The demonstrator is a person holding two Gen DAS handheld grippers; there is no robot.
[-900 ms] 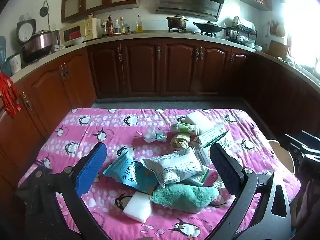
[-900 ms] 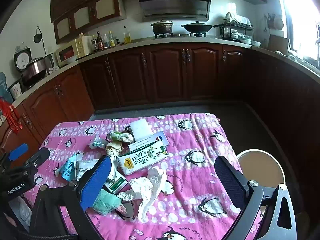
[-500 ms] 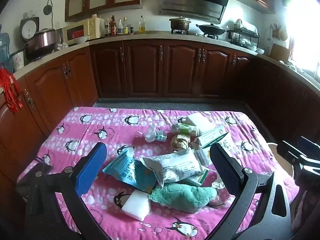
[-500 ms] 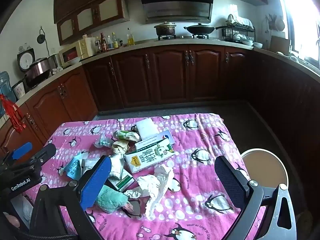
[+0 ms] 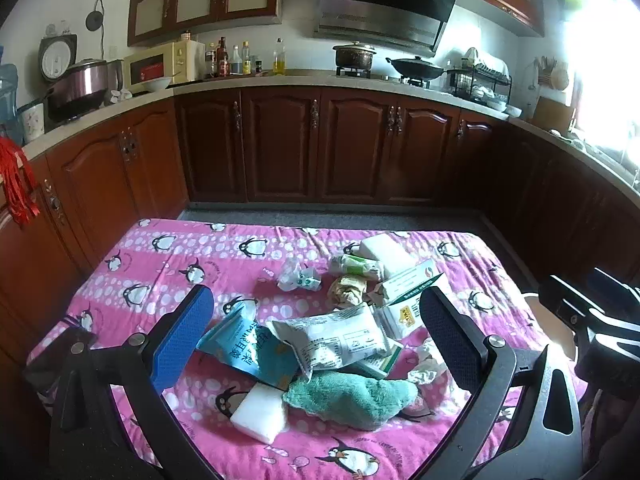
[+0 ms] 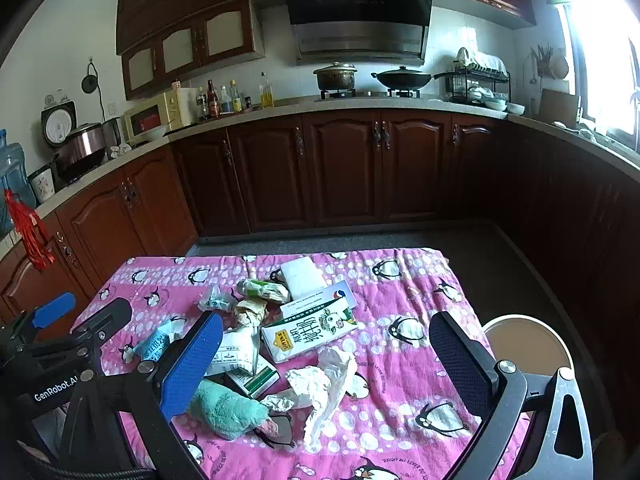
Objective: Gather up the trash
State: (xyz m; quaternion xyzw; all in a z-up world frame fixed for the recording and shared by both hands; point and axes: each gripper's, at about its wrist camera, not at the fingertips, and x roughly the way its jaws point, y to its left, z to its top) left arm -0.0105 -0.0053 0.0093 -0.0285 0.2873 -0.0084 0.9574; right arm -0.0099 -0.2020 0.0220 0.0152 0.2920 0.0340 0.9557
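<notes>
Start of collecting: both the left gripper (image 5: 316,334) and right gripper (image 6: 322,364) hover with fingers released, empty, over the trash (image 5: 332,340) on the surface (image 5: 160,264). Next: lower onto one piece and clench.

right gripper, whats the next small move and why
Probably lower the right gripper onto the crumpled white tissue. Its jaws stand wide open and empty, and the tissue lies loose on the penguin tablecloth between them, apart from the milk carton.
</notes>
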